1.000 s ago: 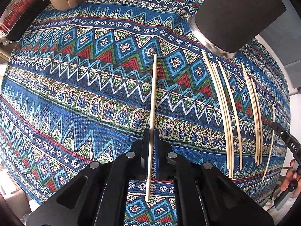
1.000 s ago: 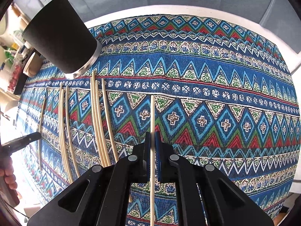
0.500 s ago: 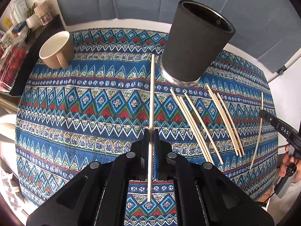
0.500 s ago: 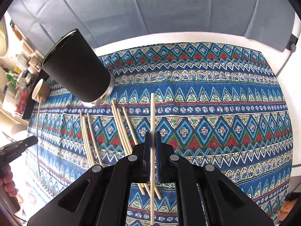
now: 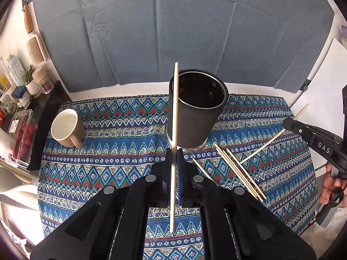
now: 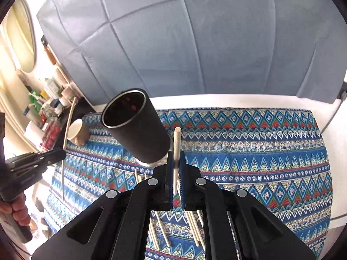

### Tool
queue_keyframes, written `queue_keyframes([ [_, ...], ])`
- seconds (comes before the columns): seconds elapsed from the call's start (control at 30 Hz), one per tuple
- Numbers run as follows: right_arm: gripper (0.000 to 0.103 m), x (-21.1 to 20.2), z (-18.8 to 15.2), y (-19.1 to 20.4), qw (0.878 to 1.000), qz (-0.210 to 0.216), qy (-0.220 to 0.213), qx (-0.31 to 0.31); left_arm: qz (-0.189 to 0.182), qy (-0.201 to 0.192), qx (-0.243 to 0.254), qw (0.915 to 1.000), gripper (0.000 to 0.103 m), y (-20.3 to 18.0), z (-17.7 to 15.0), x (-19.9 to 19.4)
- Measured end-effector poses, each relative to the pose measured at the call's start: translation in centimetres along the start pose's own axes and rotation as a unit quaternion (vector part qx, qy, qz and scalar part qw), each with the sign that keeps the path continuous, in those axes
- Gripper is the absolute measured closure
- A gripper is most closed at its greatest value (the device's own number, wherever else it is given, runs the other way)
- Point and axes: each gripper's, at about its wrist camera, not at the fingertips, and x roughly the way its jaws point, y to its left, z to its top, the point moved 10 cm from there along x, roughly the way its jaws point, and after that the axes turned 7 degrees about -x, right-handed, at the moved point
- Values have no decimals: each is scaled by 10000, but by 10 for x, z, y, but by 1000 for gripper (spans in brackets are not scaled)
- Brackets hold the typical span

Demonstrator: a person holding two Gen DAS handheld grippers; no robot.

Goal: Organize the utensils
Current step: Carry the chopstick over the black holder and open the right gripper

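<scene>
A pale wooden chopstick (image 5: 174, 143) is clamped between the closed blue-padded jaws of the left tool (image 5: 174, 173), raised off the bench, its far tip crossing the near rim of the tall black cylindrical holder (image 5: 195, 112). A second pale wooden chopstick (image 6: 176, 151) is pinched the same way in the closed right tool (image 6: 176, 173), held in the air just right of the holder (image 6: 138, 127), its blunt end pointing away from the camera. The holder stands upright on the blue, red and green zigzag-patterned cloth (image 5: 121, 134) that covers the bench. Several loose chopsticks (image 5: 240, 171) lie on the cloth near the holder's base, on its right in the left wrist view. A beige ceramic mug (image 5: 65, 127) sits on its side near the cloth's left edge, well apart from the holder. A grey-blue quilted backdrop (image 6: 195, 43) rises behind the bench.
</scene>
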Motion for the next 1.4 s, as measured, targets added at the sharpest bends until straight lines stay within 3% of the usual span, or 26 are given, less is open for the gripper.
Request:
queue_keyframes([
  [0.37,98,-38,74,42,9962,17,-499,-709,-395,-544,240,9974,99,-32,53,-18],
  [0.47,98,-43,90,51,9948,47,-600,-816,-600,-649,259,9957,99,-42,64,-20],
  [0.67,98,-43,113,61,9942,64,-750,-766,-1384,-805,123,9870,98,-51,84,-18],
  [0.77,98,-43,123,64,9936,93,-804,-792,-1560,-868,38,9839,98,-49,96,-13],
  [1.13,98,-22,133,74,9942,100,-716,-792,-1853,-1150,-240,9756,98,-41,128,19],
  [1.4,98,13,129,76,9959,36,-480,-765,-1940,-1352,-190,9714,98,-44,133,47],
])
